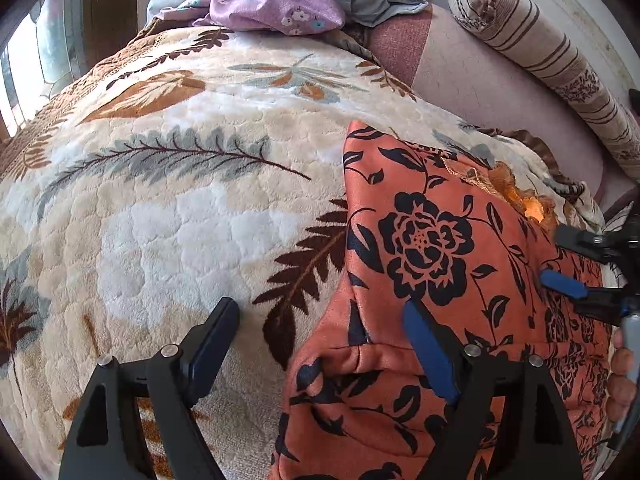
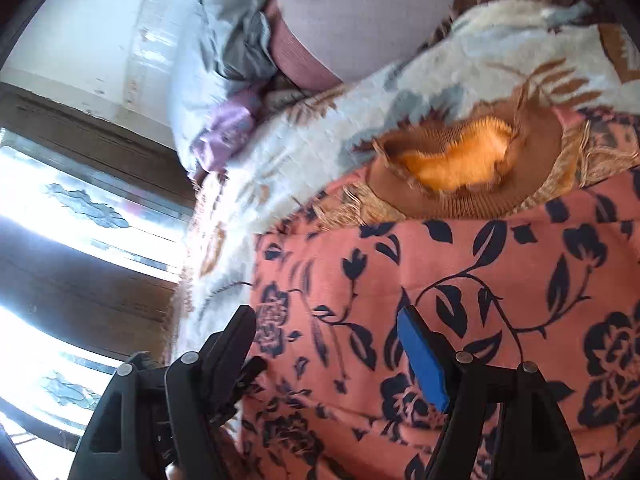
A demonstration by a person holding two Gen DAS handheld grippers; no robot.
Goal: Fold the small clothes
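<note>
Both grippers, left (image 1: 320, 344) and right (image 2: 332, 348), gape empty over a partly folded orange, black-flowered fleece garment (image 1: 440, 240); folding remains.

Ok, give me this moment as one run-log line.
stage: fold under way | orange floral garment lying on leaf-print blanket | left gripper: open, straddles garment edge | right gripper: open over garment, nothing held

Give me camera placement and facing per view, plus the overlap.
Left wrist: on the left gripper, angled down at the leaf-print blanket and orange floral garment; own open fingers, right gripper and a hand show.
Right wrist: on the right gripper, angled down over the garment toward its brown collar; own open fingers show.
Shared: garment, blanket, purple cloth.
</note>
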